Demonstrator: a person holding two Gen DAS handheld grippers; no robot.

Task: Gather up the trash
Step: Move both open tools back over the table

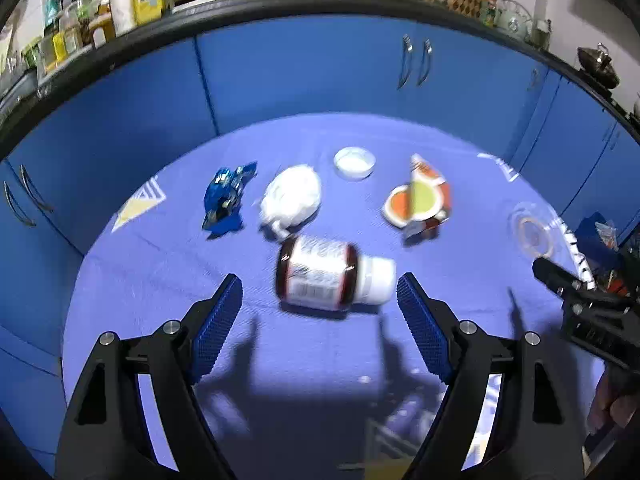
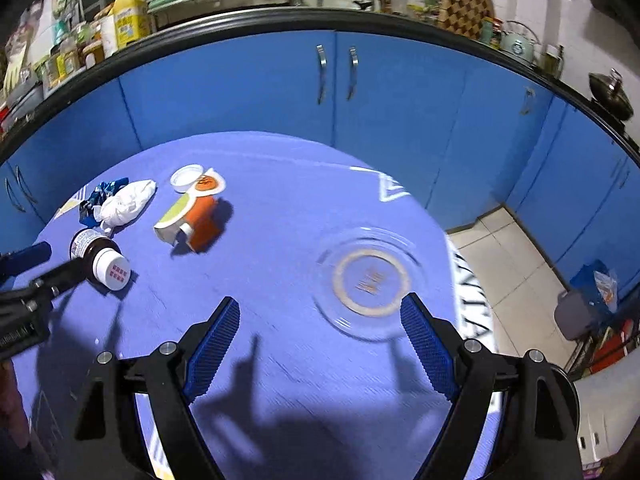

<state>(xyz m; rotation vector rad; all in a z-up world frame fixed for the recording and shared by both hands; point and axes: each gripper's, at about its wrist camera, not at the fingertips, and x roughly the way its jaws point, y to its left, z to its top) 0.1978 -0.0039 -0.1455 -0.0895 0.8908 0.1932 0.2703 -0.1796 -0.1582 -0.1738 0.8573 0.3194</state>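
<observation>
blue cabinets backed the table point(image 1: 132, 280); nothing was collected yet: both claws, left claw point(image 1: 320, 304) and right claw point(image 2: 320, 320), were held open and empty near the bottle point(image 1: 320, 272).

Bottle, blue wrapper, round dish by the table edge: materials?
Bottle: dark brown translucent body, glossy, so plastic or glass, can't tell which; printed paper-like label; matte white cap, likely plastic.
Blue wrapper: crumpled film with shiny metallic glints, probably foil-lined plastic.
Dish: clear and glossy, cloth shows through it; glass or clear plastic, left open.
</observation>
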